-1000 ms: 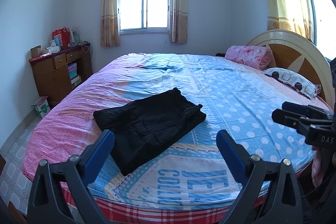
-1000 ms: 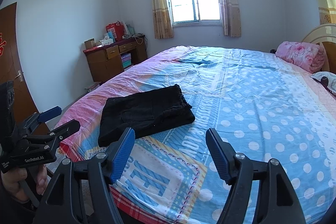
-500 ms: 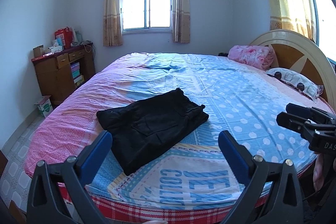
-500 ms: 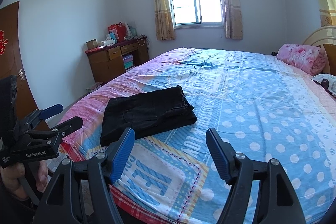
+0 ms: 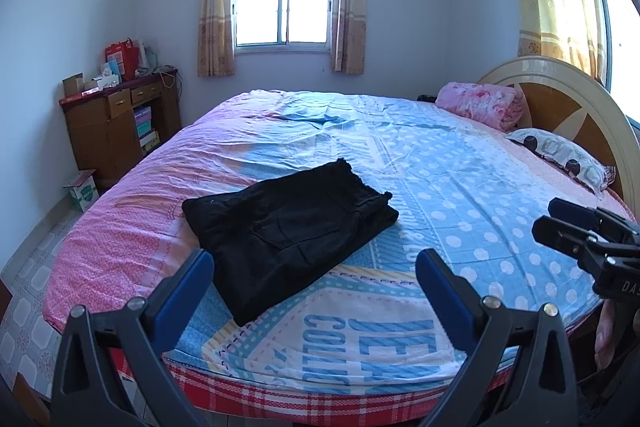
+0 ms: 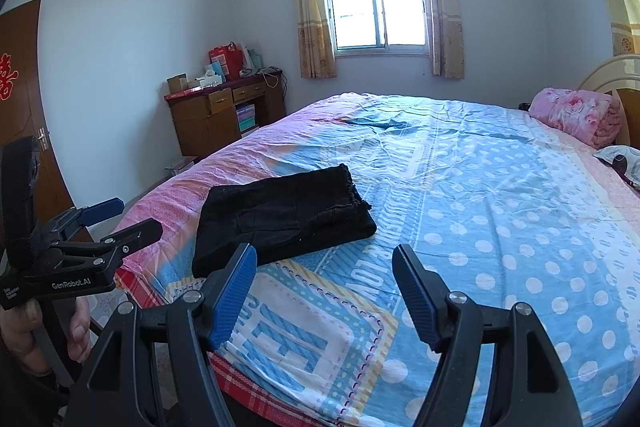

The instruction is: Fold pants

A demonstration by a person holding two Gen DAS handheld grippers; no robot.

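My folded black cotton pants (image 5: 288,227) lie flat near the quilted bed's (image 5: 460,187) front edge; my left gripper (image 5: 316,279) and right gripper (image 6: 324,279) hang back, jaws apart, empty, seemingly finished

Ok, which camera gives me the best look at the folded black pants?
The left wrist view: the pants lie near centre, top face and pocket seam clear, one corner behind a tool finger. The right wrist view shows them further left at a flatter angle, near corner likewise hidden.
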